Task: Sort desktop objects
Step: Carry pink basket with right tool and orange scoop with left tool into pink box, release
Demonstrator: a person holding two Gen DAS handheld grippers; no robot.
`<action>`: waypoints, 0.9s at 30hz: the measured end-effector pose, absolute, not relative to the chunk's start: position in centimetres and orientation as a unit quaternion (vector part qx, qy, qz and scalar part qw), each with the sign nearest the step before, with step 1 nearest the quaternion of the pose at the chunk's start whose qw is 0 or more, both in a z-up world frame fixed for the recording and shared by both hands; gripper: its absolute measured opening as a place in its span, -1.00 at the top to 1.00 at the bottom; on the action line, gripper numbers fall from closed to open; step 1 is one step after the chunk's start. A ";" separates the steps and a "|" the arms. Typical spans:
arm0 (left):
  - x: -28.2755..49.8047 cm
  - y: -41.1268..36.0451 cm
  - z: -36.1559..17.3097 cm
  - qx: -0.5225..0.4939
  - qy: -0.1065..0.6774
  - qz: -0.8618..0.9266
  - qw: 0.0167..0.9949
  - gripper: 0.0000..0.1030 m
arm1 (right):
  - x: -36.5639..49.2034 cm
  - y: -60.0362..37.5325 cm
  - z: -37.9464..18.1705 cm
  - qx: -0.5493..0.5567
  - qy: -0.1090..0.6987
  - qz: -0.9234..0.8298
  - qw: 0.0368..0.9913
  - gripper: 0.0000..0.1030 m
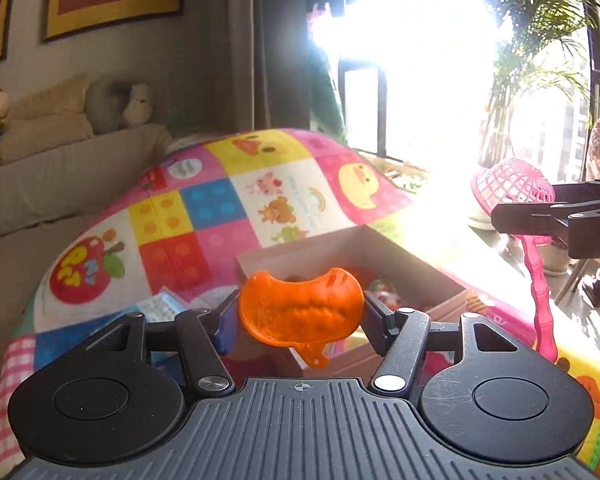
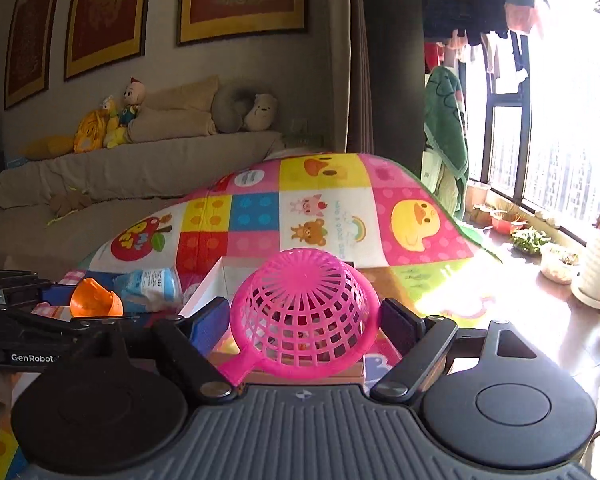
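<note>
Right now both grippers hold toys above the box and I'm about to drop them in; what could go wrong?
1. The left gripper pinches the orange scoop only at its curved edges, so it may twist or pop out early.
2. The right gripper grips the pink strainer by its rounded basket; the long handle hangs free and could catch the box rim.
3. The grippers are close together and could collide over the box.

Black left tool (image 1: 300,312), ribbed grey base, silver screws, blue pads (image 1: 225,328).
</note>
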State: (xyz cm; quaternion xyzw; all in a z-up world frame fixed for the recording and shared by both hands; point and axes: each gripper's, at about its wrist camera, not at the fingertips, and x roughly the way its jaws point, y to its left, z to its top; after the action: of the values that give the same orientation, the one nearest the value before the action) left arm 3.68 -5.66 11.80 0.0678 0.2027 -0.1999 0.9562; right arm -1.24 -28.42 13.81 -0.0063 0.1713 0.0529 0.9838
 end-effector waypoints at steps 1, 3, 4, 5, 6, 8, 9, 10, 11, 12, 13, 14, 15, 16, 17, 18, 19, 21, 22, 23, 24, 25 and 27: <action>4.7 -6.6 12.3 0.070 0.193 -0.207 0.957 -0.28 | -0.9 -28.8 14.5 -0.008 0.163 0.047 0.985 -0.61; 7.2 -8.2 12.9 0.069 0.186 -0.220 0.955 -0.31 | 0.0 -29.3 15.4 -0.013 0.152 0.039 0.988 -0.61; 8.5 -8.7 12.9 0.065 0.191 -0.223 0.954 -0.31 | 0.5 -29.4 15.8 -0.017 0.149 0.037 0.988 -0.61; 9.5 -8.8 12.9 0.057 0.199 -0.222 0.953 -0.35 | 1.0 -29.5 16.0 -0.021 0.149 0.033 0.988 -0.61; 10.2 -8.5 12.7 0.043 0.209 -0.217 0.953 -0.40 | 1.6 -29.7 16.1 -0.024 0.149 0.028 0.988 -0.61; 10.4 -7.0 12.1 0.010 0.222 -0.205 0.953 -0.59 | 2.5 -30.0 16.1 -0.030 0.153 0.020 0.988 -0.61; 9.9 -6.1 11.6 0.000 0.227 -0.198 0.954 -0.71 | 2.9 -30.1 16.0 -0.032 0.157 0.017 0.987 -0.61; 9.3 -5.3 10.8 -0.003 0.232 -0.188 0.954 -0.73 | 3.4 -30.2 15.7 -0.032 0.162 0.015 0.986 -0.61; 8.5 -4.5 10.0 -0.001 0.239 -0.180 0.954 -0.73 | 4.0 -30.4 15.4 -0.030 0.169 0.015 0.985 -0.61; 7.7 -3.8 9.1 0.002 0.247 -0.174 0.953 -0.73 | 4.6 -30.3 15.0 -0.027 0.178 0.017 0.984 -0.61; 6.9 -3.2 8.2 0.003 0.257 -0.168 0.951 -0.74 | 5.3 -30.3 14.7 -0.023 0.187 0.020 0.982 -0.61; 6.1 -2.5 7.3 0.003 0.269 -0.161 0.949 -0.77 | 6.2 -30.0 14.2 -0.016 0.200 0.026 0.979 -0.61; 5.3 -1.9 6.5 0.002 0.281 -0.154 0.947 -0.79 | 7.2 -29.7 13.7 -0.011 0.211 0.031 0.977 -0.61; 4.6 -1.4 5.8 0.001 0.290 -0.148 0.945 -0.79 | 8.2 -29.2 13.1 -0.006 0.223 0.034 0.974 -0.61; 3.9 -0.9 5.2 0.001 0.297 -0.142 0.944 -0.81 | 9.3 -28.7 12.6 -0.001 0.235 0.038 0.971 -0.61; 3.2 -0.3 4.7 -0.001 0.302 -0.135 0.944 -0.84 | 10.2 -28.2 12.0 0.004 0.246 0.041 0.968 -0.61; 2.5 0.3 4.2 -0.004 0.308 -0.128 0.943 -0.84 | 11.2 -27.6 11.5 0.008 0.256 0.043 0.966 -0.61; 1.4 1.3 3.4 -0.008 0.319 -0.118 0.940 -0.85 | 13.1 -26.6 10.6 0.018 0.273 0.047 0.961 -0.61; 0.9 1.8 3.2 -0.008 0.323 -0.113 0.940 -0.86 | 13.7 -26.3 10.1 0.023 0.275 0.054 0.960 -0.61; 0.5 2.3 2.9 -0.007 0.324 -0.106 0.940 -0.87 | 14.3 -25.9 9.7 0.026 0.276 0.063 0.959 -0.62; 0.1 2.7 2.8 -0.002 0.323 -0.097 0.941 -0.88 | 14.8 -25.6 9.4 0.025 0.281 0.065 0.957 -0.63; -0.3 3.2 2.7 0.004 0.320 -0.085 0.944 -0.88 | 15.1 -25.3 9.2 0.022 0.287 0.061 0.956 -0.65; -0.9 4.1 2.4 0.012 0.315 -0.060 0.947 -0.90 | 15.3 -25.1 9.0 0.021 0.294 0.057 0.954 -0.68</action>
State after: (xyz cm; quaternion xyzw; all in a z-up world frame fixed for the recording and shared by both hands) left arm -0.90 4.14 2.39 0.0125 0.3155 -0.0596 0.9470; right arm 15.26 -25.10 9.00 0.0214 0.2935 0.0568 0.9540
